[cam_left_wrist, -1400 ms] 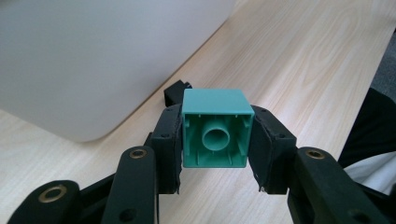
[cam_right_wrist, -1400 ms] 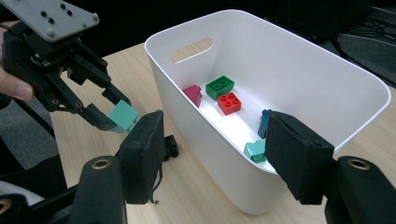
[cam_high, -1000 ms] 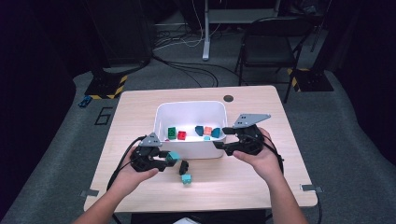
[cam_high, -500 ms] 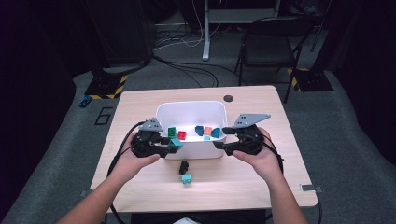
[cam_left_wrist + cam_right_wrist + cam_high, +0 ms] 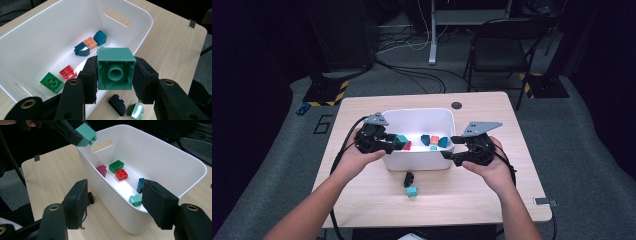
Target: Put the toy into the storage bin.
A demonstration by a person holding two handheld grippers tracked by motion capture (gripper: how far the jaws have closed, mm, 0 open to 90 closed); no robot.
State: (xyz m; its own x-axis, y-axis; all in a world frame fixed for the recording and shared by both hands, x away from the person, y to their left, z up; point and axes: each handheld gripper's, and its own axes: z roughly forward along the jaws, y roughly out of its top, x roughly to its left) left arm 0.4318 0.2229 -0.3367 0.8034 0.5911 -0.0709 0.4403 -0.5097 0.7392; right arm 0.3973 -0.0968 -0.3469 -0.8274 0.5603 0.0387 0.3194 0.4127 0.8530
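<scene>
One second ago the left hand-held gripper (image 5: 398,142) was low over the worktop (image 5: 492,195); now it is raised at the bin (image 5: 419,116) rim, clamped on a teal brick (image 5: 115,69). Right hand-held gripper (image 5: 113,202), jaws apart, straddles the bin's wall.

Your left gripper (image 5: 398,142) is raised, jaws pointing twd your right, clamped on a small teal plastic building block (image 5: 115,69); L hand (image 5: 357,156) wraps the body from behind. Your right gripper (image 5: 449,148) sits lower, jaws spread wide w/ nothing pinched, aimed back twd the left; R hand (image 5: 490,165) cups it, both forearms angling in from below.
</scene>
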